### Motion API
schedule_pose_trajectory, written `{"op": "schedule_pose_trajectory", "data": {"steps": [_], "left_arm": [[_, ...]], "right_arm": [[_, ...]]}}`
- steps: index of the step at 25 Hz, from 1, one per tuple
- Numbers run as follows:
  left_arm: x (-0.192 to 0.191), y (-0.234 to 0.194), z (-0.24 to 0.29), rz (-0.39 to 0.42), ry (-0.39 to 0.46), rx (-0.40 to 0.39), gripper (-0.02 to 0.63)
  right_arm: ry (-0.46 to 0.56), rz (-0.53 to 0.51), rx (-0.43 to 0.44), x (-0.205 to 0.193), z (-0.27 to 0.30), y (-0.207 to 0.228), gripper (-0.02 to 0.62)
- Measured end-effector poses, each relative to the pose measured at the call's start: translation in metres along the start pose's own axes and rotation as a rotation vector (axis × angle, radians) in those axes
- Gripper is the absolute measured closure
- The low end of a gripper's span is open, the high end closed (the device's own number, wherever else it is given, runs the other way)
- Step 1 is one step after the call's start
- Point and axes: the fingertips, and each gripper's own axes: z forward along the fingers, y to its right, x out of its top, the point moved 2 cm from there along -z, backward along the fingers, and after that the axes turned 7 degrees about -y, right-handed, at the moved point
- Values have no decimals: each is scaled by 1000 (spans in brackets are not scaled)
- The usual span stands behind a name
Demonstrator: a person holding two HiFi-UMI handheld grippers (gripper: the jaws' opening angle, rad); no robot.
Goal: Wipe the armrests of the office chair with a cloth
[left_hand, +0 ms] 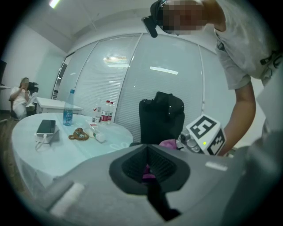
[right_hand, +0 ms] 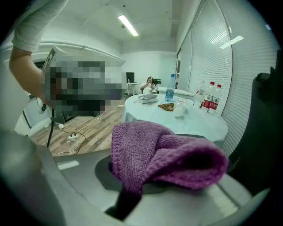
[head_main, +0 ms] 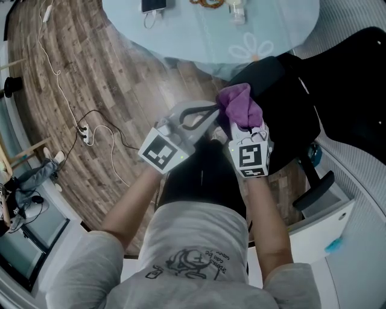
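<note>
Clamped in the right gripper [head_main: 240, 125]: a purple knitted cloth [head_main: 238, 102], bunched and draped over the jaws, which are closed hard on its fold. Pinched too, it seems, by the left gripper [head_main: 208, 114], jaws drawn together with a sliver of purple between them, meeting the cloth from 9 o'clock. Both held close in front of the chest, off any surface.

Lying at about 2 o'clock from the cloth: the black office chair [head_main: 295, 102]. Just beyond the cloth at 1 o'clock, a black padded part [head_main: 260, 73], probably an armrest, long axis running roughly 8 to 2 o'clock. Nearer the right gripper than the left, so likely a right-hand reach. No contact with it yet.

Farther off at 12 o'clock, on the round pale-blue table [head_main: 199, 36]: a small clear bottle [head_main: 237, 11] lying down, contents not readable.
</note>
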Motion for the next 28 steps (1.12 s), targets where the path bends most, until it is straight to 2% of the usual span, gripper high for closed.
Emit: {"op": "schedule_pose_trajectory", "data": {"steps": [7, 21, 28], "left_arm": [[4, -2, -3, 3, 2, 2, 604], [5, -4, -8, 5, -1, 7, 604], [5, -2, -11, 11, 3, 13, 604]], "right_arm": [[-13, -44, -51, 0, 7, 48, 566], [-47, 9, -182, -4, 22, 166, 566], [-32, 26, -201, -3, 21, 166, 569]]}}
